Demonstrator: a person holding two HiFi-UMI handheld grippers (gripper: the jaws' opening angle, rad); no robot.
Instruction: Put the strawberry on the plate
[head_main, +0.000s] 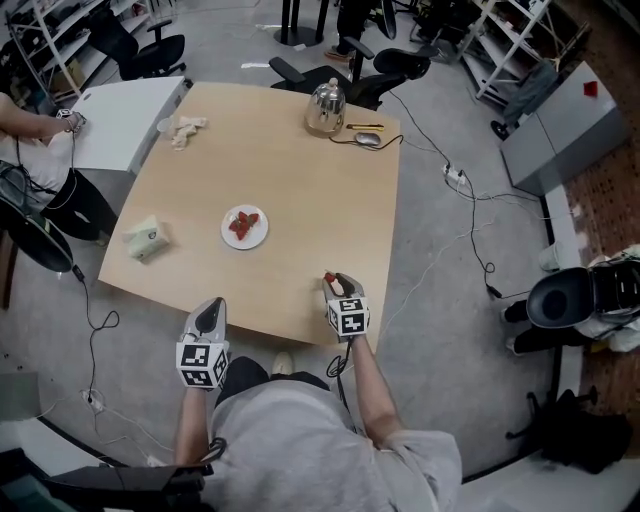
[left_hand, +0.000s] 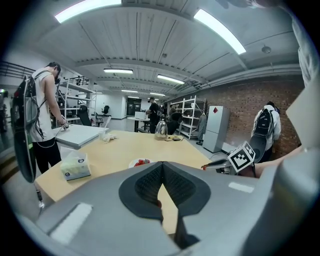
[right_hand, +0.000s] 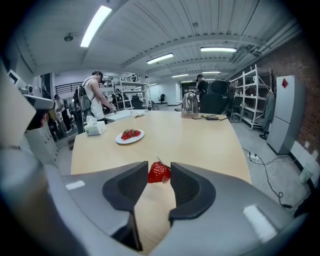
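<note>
Two tongs are in my hands at the near edge of the table (head_main: 320, 190). My right gripper (head_main: 336, 282) has its jaws narrowed onto a strawberry (right_hand: 158, 173). The red fruit fills the gap between the two dark pads and touches both at their tips. It is at the near right of the table, and I cannot tell whether it rests on the wood or hangs just over it. The plate (head_main: 227, 236) lies farther away and to the left, well apart from that berry, with a few red strawberries (head_main: 244, 223) already on it. My left gripper (head_main: 211, 306) is empty, its jaws closed with the pad tips meeting. A tissue pack (head_main: 146, 238) sits at the left edge and a shiny kettle (head_main: 325, 107) at the far side.
</note>
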